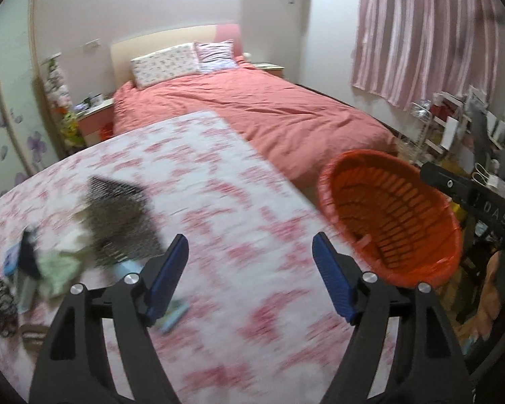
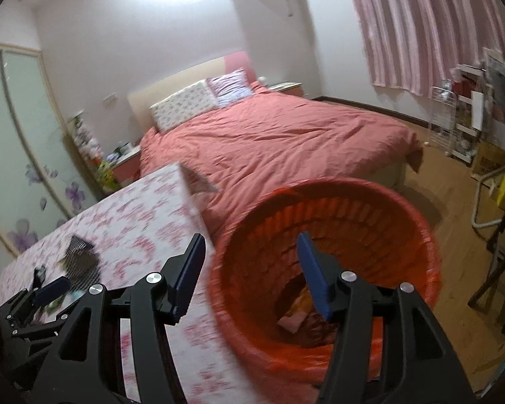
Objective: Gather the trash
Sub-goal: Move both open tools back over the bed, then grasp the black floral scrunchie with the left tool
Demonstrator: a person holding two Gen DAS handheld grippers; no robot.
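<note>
Left gripper (image 1: pixel 250 269) jaws apart, empty; right gripper (image 2: pixel 250 274) likewise, over orange basket (image 2: pixel 404 202) (some trash inside). Remaining litter (image 1: pixel 57 266) lower left on floral table (image 1: pixel 219 175): light, crumpled, soft; pinch bunched middle

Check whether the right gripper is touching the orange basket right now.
Apart. The right wrist view shows the right gripper open and empty above the orange basket, its fingers clear of the rim.
</note>
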